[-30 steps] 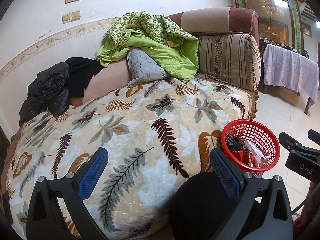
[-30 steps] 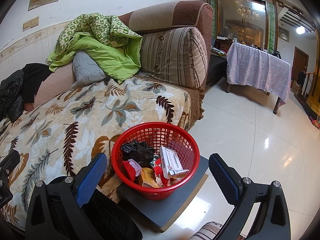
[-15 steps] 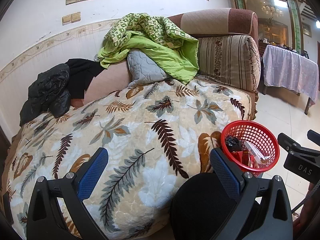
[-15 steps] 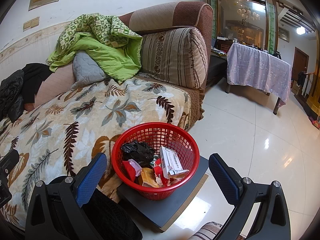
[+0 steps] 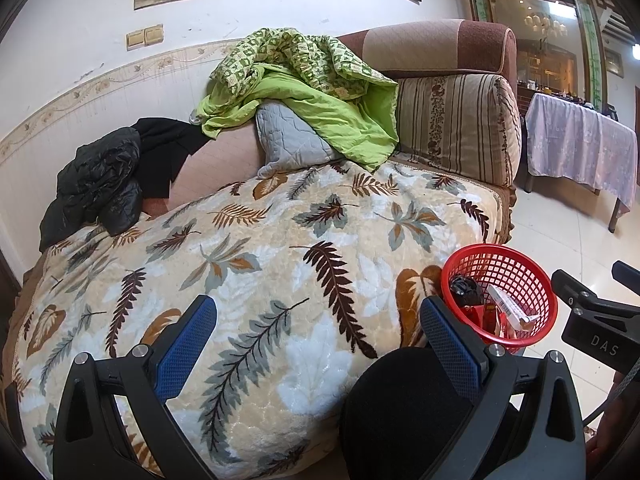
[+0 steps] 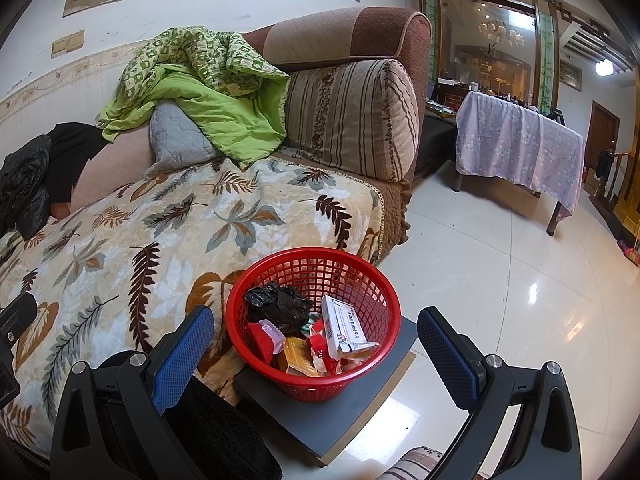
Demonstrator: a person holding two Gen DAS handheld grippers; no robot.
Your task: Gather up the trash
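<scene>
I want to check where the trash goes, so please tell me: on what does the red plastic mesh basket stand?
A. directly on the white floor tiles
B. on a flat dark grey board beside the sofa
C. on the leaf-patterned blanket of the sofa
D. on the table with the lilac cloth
B: the red plastic mesh basket rests on the flat dark grey board, beside the sofa.

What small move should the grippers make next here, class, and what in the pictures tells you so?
Probably pull both back and stop. The red basket already holds a black bag, a white box and wrappers; the left gripper and right gripper are open and hold nothing, and no loose trash shows on the blanket.
</scene>
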